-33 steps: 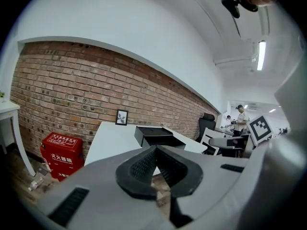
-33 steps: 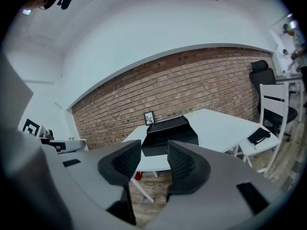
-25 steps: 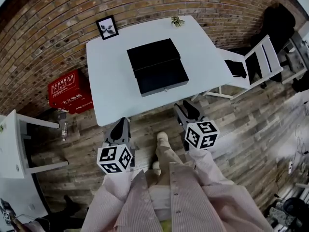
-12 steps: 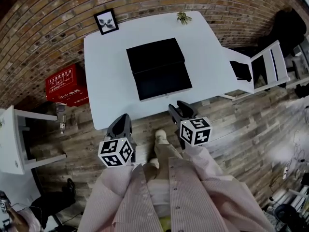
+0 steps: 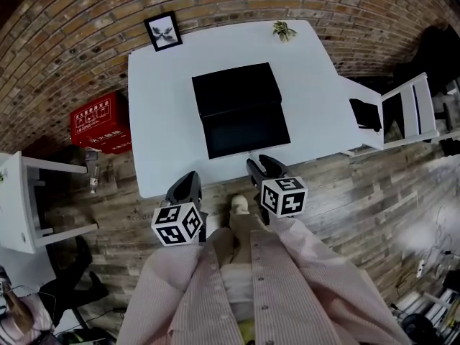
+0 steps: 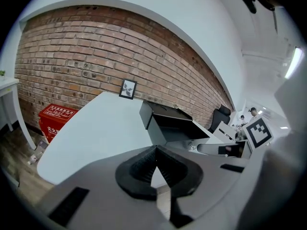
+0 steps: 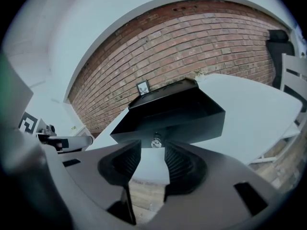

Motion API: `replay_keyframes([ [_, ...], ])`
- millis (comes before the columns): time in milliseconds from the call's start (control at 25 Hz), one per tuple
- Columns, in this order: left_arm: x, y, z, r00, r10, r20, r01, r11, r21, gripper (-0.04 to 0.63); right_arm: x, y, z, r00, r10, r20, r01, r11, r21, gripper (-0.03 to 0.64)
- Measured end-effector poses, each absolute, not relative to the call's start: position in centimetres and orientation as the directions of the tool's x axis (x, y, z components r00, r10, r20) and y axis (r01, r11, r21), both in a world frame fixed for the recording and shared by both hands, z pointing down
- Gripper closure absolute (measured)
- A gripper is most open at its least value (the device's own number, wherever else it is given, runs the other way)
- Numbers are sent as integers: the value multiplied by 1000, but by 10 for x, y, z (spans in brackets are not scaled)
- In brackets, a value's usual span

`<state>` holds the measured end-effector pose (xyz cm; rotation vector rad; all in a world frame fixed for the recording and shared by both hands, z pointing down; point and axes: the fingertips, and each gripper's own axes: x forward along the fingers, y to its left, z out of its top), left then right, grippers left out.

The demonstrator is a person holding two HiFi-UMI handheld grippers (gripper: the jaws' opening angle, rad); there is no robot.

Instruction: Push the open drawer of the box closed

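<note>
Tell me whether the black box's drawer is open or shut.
Open: the black drawer juts out of the black box toward the white table's near edge, its hollow showing.

I see a matt black box (image 5: 237,92), its shiny metal knob (image 7: 156,142), a smooth white table (image 5: 162,121), rough brick wall (image 5: 86,34), wooden floor (image 5: 345,185).

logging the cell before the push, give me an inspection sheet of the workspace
surface: white table
job's things: black box, its drawer open toward the person
clutter: picture frame and small plant at the far edge
grippers: left gripper jaws together, empty; right gripper jaws apart, empty, aimed at the drawer knob
cables: nothing seen on the table
surroundings: brick wall, red box on the floor, white chair
</note>
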<state>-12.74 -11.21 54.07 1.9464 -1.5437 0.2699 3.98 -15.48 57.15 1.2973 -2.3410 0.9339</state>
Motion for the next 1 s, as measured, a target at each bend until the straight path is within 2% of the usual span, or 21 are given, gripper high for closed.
replay_keyframes([
  [680, -126, -126, 558, 307, -765, 567, -926, -102, 363, 600, 27, -166, 592, -540, -569, 620, -841, 338, -422, 466],
  [920, -127, -134, 557, 337, -750, 569, -921, -136, 366, 600, 27, -168, 594, -499, -581, 644, -866, 302, -398, 543],
  [1000, -127, -136, 557, 345, -745, 571, -919, -146, 365, 600, 27, -169, 594, -493, -585, 644, -869, 289, -402, 543],
])
